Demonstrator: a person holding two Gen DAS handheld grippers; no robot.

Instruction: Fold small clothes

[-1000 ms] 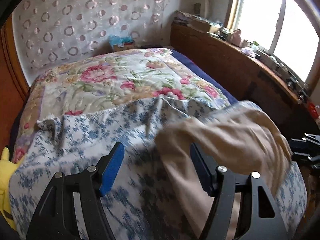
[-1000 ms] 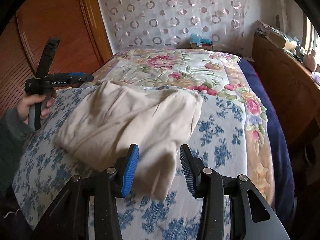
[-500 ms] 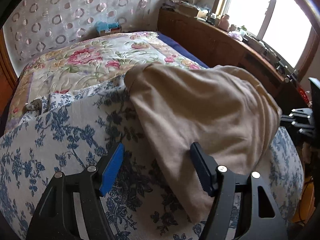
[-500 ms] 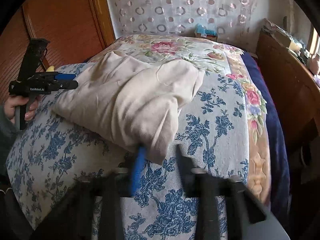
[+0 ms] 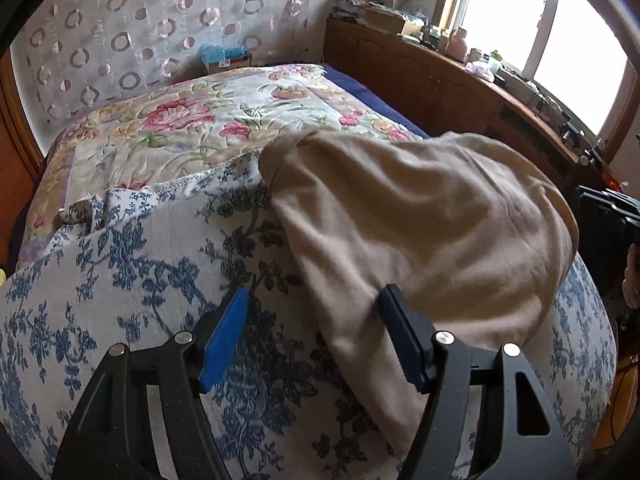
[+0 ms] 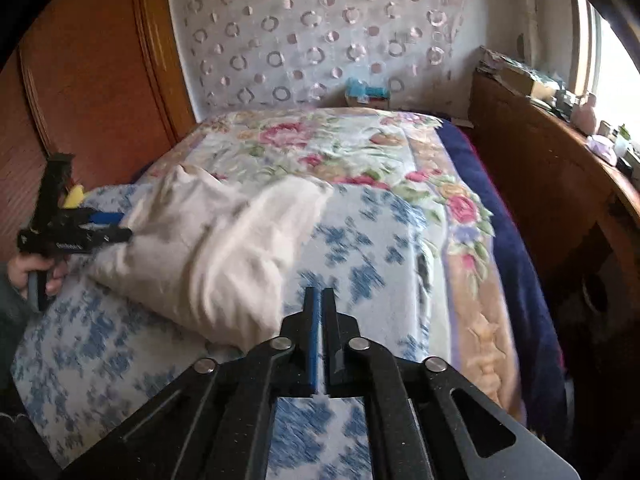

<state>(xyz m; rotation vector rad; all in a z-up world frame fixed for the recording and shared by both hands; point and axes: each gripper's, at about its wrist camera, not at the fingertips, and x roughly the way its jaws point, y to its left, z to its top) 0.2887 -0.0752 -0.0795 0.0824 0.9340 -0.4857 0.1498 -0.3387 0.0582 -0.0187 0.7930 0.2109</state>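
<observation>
White lettering runs along the side of the left claw (image 6: 116,226) where the right wrist view catches it, but it is too small and blurred to read; no other writing shows.

From its own camera the left claw (image 5: 314,334) has its two jaws wide apart, holding nothing. The blue-padded finger hangs over the blue-flowered sheet (image 5: 132,280), and the dark finger lies against the near edge of the beige garment (image 5: 420,232). The cloth's near corner runs down between the jaws and under that dark finger. In the right wrist view a hand (image 6: 36,272) grips this claw's handle from below, the tool held level with its tip touching the garment's edge.

The right claw (image 6: 320,300) has its jaws pressed together with only a thin slit between them and no cloth in it. It hovers over the sheet, just beside the garment's nearest corner, which lies to its left.

The garment is a rumpled, partly folded heap on the sheet. Its long axis runs from just ahead-left of the right claw away and further left, toward the left claw.

Beyond it lies a rose-patterned quilt (image 6: 320,148), then a curtain (image 6: 320,32) with a ring pattern. A wooden cabinet (image 6: 552,168) stands far right.
</observation>
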